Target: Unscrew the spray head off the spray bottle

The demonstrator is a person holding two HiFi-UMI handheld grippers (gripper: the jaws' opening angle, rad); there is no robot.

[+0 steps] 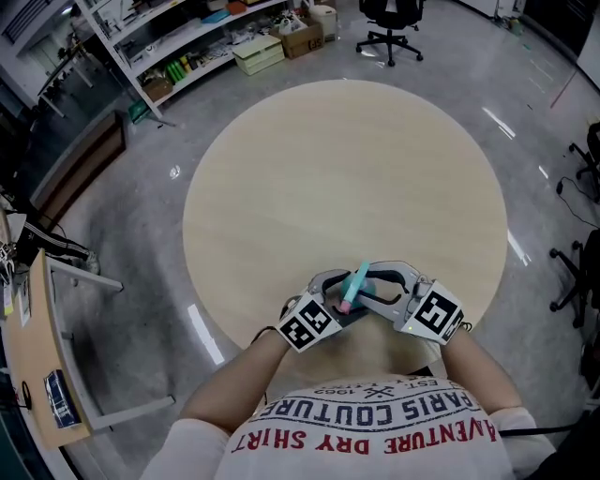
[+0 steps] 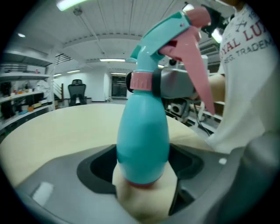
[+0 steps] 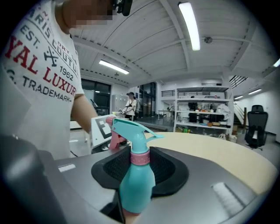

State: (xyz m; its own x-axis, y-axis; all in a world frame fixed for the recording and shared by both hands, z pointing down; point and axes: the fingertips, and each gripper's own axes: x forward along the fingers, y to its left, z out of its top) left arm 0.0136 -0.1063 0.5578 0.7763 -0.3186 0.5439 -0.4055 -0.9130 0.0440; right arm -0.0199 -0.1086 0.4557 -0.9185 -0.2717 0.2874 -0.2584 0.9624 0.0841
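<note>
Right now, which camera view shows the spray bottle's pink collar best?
The right gripper view: the pink collar stands whole and sharp before a black pad. The left gripper view shows it larger but blurred, partly covered. The head view is too small to show it.

We are counting one spray bottle [image 1: 354, 284] with one spray head [image 3: 131, 127]. We are logging two claws: left claw [image 1: 330, 286], right claw [image 1: 389, 281]. We are noting one round table [image 1: 347, 178] and one office chair [image 1: 389, 28] wholly in view beyond it.
</note>
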